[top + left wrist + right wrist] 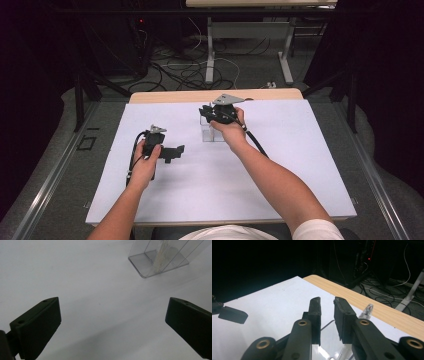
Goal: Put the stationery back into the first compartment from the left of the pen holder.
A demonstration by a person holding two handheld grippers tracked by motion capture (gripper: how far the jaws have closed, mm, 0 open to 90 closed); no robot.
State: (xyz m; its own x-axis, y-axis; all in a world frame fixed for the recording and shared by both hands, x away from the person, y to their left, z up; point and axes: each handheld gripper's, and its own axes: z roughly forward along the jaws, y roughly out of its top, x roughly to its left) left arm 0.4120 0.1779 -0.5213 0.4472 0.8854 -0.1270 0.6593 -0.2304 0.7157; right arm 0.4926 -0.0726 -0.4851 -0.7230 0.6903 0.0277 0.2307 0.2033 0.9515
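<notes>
A clear plastic box [212, 132] stands on the white sheet [280, 165] near the table's far middle. In the left gripper view the box [160, 260] shows at the top right with a pale strip inside it. My right gripper [207, 112] hovers just above the box, pointing toward the far left. Its jaws stand a narrow gap apart with nothing between them [327, 302], and the box's clear wall [328, 337] lies beneath. My left gripper [172, 152] is held low over the sheet to the box's left, jaws wide open and empty [113, 315].
The wooden table edge [215, 95] runs along the far side of the sheet. A small clear object [367, 311] lies where sheet meets wood. Cables and table legs [210, 60] cover the floor beyond. The left gripper's jaw [232, 314] shows at the left.
</notes>
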